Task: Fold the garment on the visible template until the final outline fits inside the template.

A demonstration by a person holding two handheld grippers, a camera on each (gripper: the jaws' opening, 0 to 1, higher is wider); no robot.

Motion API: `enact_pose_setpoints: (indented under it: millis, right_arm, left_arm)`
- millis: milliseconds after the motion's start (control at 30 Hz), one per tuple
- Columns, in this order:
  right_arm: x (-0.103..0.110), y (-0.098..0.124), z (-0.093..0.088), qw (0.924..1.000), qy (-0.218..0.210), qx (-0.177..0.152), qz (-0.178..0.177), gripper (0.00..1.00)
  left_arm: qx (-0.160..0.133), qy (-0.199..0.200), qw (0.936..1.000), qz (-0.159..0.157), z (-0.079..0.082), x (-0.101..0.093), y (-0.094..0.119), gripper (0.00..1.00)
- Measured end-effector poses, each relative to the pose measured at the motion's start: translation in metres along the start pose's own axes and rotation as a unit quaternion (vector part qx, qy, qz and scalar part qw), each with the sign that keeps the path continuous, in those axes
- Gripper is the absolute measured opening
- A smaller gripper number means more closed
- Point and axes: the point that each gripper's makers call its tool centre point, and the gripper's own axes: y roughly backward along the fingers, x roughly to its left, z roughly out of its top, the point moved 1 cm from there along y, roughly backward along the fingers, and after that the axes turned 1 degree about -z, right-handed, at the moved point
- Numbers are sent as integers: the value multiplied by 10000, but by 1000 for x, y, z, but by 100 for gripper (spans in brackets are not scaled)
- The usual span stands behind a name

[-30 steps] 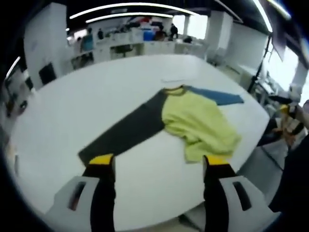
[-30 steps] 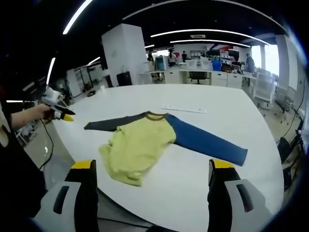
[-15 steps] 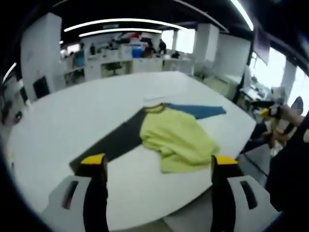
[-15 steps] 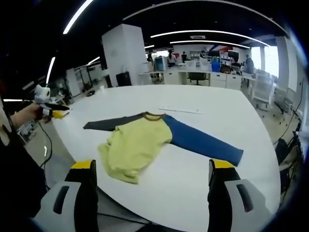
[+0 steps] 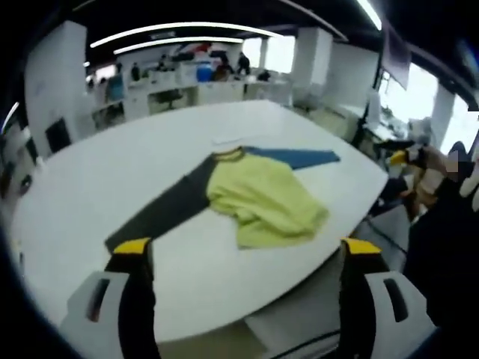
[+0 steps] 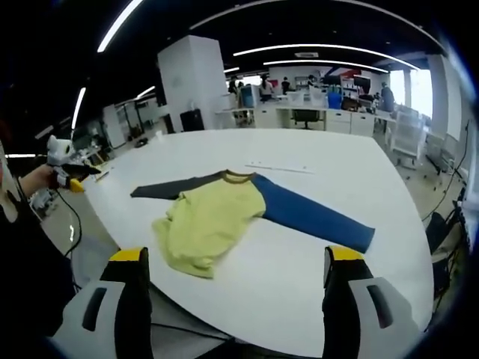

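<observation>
I've got the left gripper [image 5: 243, 250] and right gripper [image 6: 236, 258] both jaws-apart, empty, held back off the table [image 6: 329, 187] edge, shirt [image 6: 213, 217] rumpled mid-table.

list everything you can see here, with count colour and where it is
garment: one, yellow-green body, dark grey sleeve, blue sleeve, lying spread on the table with its lower body rumpled
table: one, white, large and rounded, under the garment
thin strip: one, white, on the table beyond the collar
office desks and chairs: several, pale, far background
ceiling lights: several, white strips, overhead
left gripper: one, black jaws with yellow tips, open, held off the near table edge
right gripper: one, black jaws with yellow tips, open, empty
hand: one, holding the left gripper
</observation>
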Motion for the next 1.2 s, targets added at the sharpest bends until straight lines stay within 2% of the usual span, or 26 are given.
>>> enact_pose_setpoints:
  millis: [67, 200, 400, 533, 933, 1200]
  right_arm:
    - [1, 0, 1, 10000, 8, -6, 10, 96]
    - [1, 0, 1, 10000, -27, -35, 15, 96]
    - [0, -1, 0, 10000, -41, -8, 9, 96]
    - [-1, -1, 1, 10000, -54, -27, -5, 96]
    - [-4, -7, -3, 9999, -119, 39, -10, 93]
    - [-2, -17, -4, 9999, -99, 89, 75, 92]
  left_arm:
    - [27, 2, 9999, -123, -2, -3, 0, 100]
    - [84, -6, 9999, -135, -5, -3, -6, 100]
    - [43, -84, 9999, -119, 6, -1, -6, 100]
    - [57, -129, 9999, -93, 8, 0, -7, 100]
    - [232, -81, 9997, -77, -3, 4, -13, 100]
    - [280, -57, 9996, -37, -5, 7, -25, 97]
